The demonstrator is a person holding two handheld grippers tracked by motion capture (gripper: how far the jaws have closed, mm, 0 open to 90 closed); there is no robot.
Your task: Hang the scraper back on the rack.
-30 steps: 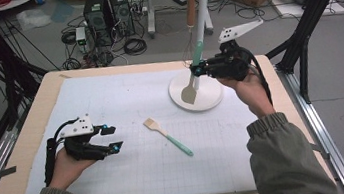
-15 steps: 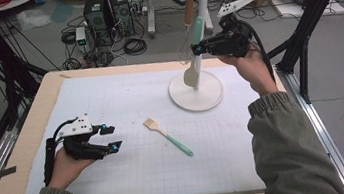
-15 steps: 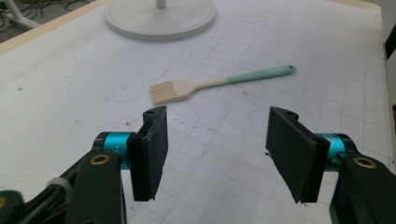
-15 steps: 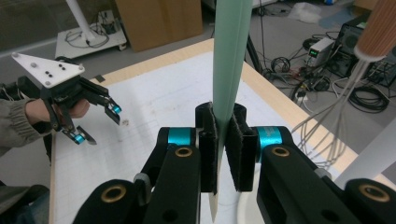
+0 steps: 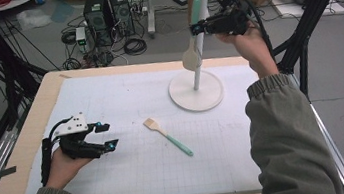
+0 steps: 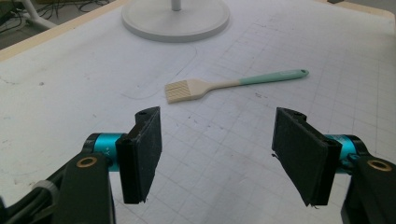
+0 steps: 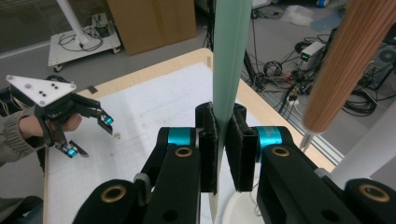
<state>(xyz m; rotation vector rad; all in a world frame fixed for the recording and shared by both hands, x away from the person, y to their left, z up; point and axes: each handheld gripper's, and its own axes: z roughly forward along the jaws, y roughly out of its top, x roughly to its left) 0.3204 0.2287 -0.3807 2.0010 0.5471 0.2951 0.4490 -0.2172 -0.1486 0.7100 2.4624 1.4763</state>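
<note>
Right claw (image 5: pixel 197 26) is up from the stand's base (image 5: pixel 196 91), now high by the pole, clenched on the green-handled spatula (image 5: pixel 192 44) hanging head-down over the surface's far right. Left claw (image 5: pixel 106 136) sits near the left edge, jaws just opening, nothing between. Brush (image 5: pixel 167 136) lies mid-surface.
</note>
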